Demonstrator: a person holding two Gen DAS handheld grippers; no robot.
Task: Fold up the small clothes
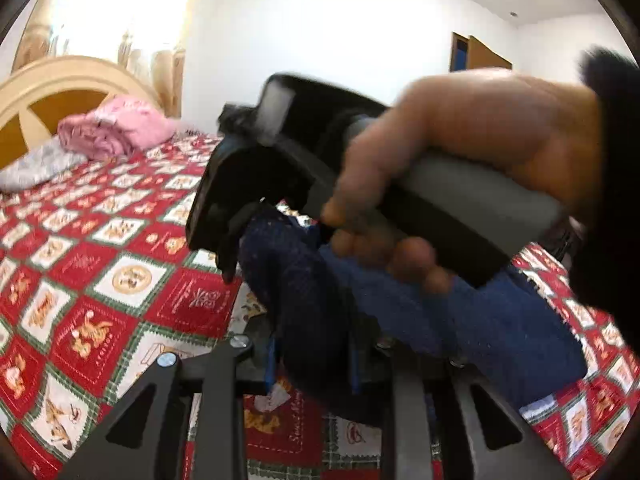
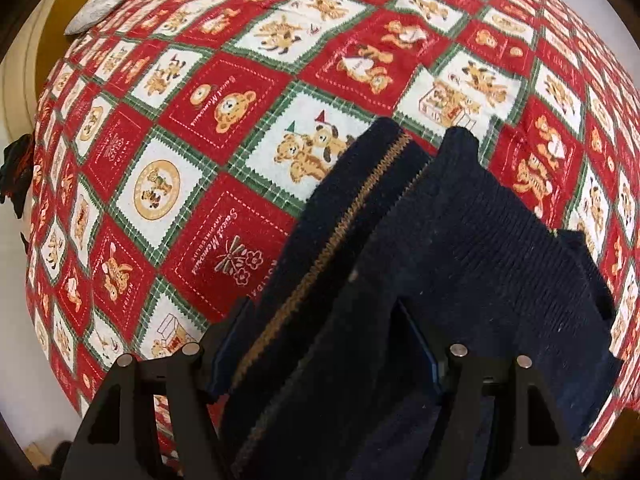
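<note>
We pinch dark blue garment point(image 1: 316, 296) in left gripper point(image 1: 314, 364), jaws clamped on it. Right gripper point(image 2: 320, 344) points down at bed point(image 2: 192, 128), jaws apart around cloth.

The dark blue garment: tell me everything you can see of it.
The dark blue garment is a thick ribbed knit with a tan stitched seam down one folded edge. It lies partly on the red teddy-bear quilt, bunched and raised between the left gripper, shut on it, and the right gripper, whose fingers straddle it.
</note>
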